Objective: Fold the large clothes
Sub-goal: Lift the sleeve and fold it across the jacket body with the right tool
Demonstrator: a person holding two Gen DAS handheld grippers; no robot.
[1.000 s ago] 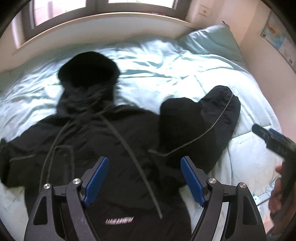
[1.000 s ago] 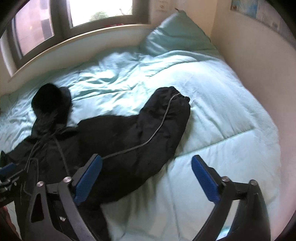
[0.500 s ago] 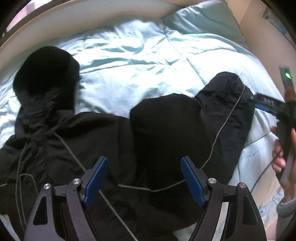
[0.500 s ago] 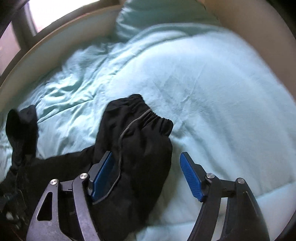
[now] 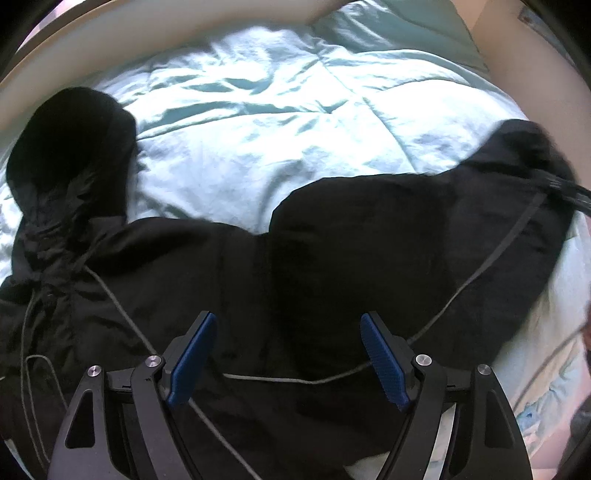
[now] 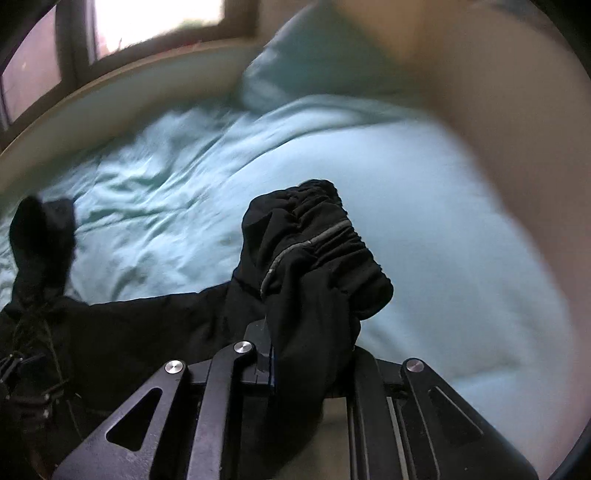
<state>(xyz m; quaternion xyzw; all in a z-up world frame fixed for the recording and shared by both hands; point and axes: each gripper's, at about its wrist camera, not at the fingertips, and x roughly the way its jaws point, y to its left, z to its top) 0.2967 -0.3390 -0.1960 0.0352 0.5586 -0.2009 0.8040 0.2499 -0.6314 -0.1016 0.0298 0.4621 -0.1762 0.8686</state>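
Count: one black jacket [image 5: 258,280], centre of the frame, on one pale blue duvet [image 5: 258,122]. One pillow [image 6: 314,62], upper centre; two grippers, left gripper [image 5: 288,354] and right gripper [image 6: 310,354].

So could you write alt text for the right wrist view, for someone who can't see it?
The right gripper is shut on the elastic-cuffed sleeve of a black jacket, bunching it. The jacket lies across a pale blue duvet, with a window behind.
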